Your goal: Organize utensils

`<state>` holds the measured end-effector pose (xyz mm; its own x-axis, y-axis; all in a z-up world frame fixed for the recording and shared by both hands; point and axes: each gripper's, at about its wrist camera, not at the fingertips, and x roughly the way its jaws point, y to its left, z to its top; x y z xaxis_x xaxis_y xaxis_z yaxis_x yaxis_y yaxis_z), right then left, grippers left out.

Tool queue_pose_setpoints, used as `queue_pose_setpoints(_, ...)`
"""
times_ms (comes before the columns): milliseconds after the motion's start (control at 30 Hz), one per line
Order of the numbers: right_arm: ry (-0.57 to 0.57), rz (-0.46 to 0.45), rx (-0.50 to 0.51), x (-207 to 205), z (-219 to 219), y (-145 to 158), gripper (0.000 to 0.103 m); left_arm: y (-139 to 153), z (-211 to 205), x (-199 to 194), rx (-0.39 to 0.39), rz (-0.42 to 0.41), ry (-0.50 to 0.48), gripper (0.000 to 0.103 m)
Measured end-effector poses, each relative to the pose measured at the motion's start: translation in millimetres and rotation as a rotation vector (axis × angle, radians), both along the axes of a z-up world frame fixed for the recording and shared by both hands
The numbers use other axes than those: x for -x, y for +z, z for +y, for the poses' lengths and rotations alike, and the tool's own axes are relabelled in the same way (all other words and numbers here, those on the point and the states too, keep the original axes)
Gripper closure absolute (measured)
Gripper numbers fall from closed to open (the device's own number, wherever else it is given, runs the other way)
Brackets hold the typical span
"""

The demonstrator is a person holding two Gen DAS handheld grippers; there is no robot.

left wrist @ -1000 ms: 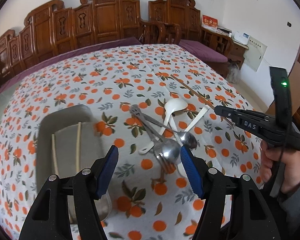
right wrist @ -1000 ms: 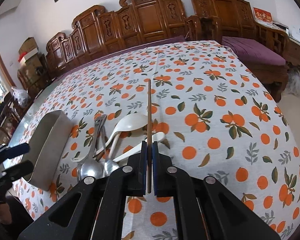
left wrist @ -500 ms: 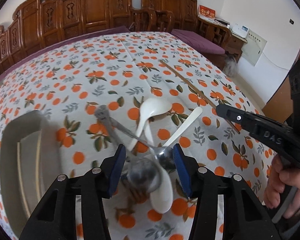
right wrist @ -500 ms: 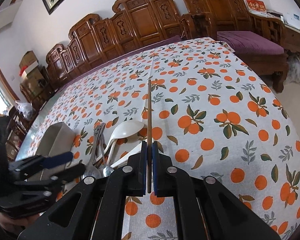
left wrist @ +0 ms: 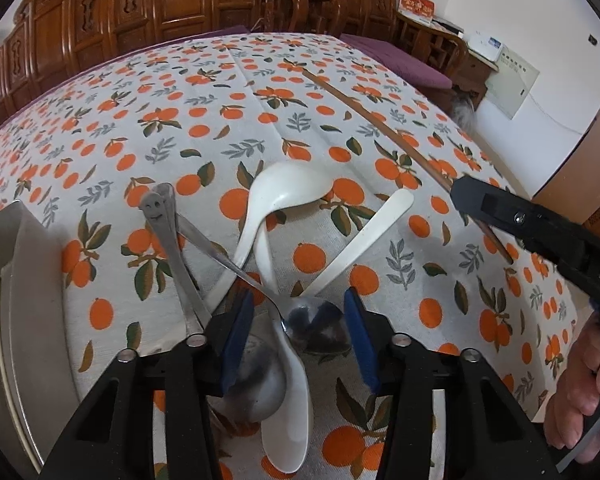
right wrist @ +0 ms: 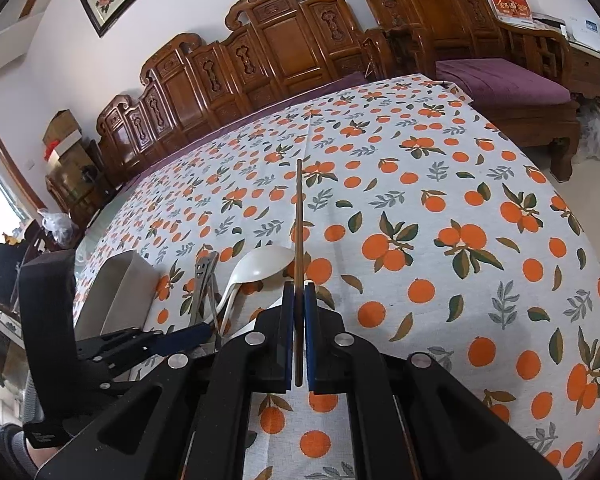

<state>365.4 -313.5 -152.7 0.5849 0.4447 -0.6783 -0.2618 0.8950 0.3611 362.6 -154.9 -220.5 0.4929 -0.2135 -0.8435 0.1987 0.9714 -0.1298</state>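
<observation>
The tablecloth (left wrist: 284, 128) is matt woven cloth printed with oranges and leaves. The white spoons (left wrist: 284, 196) look like glossy, smooth plastic or ceramic — which one cannot be told. The metal spoon (left wrist: 316, 320) is polished and mirror-bright; the tray (left wrist: 28, 264) is duller brushed metal. The chopstick (right wrist: 299, 216) is smooth brown wood, and the carved chairs (right wrist: 284, 40) are varnished wood — shiny.

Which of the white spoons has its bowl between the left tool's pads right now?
The white spoon whose bowl points toward the camera, lying under the left tool. The other two white spoons sit farther out, one with its bowl at the far end.
</observation>
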Motion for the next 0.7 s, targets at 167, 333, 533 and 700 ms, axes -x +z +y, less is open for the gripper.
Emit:
queue_pose_setpoints(167, 0.002, -0.001, 0.000, 0, 1, 0, 0.097, 0, 1, 3, 0.007, 0.006, -0.005, 0.082)
queue_pose_setpoints(333, 0.009, -0.002, 0.004, 1, 3, 0, 0.097, 5, 4, 8, -0.002, -0.005, -0.002, 0.099)
queue_pose_setpoints(533, 0.022, -0.007, 0.007, 1, 9, 1, 0.097, 17, 12, 17, 0.007, -0.036, 0.002, 0.100)
queue_pose_setpoints(700, 0.048, -0.016, 0.019, 4, 19, 3, 0.097, 30, 14, 28, -0.007, -0.065, -0.009, 0.101)
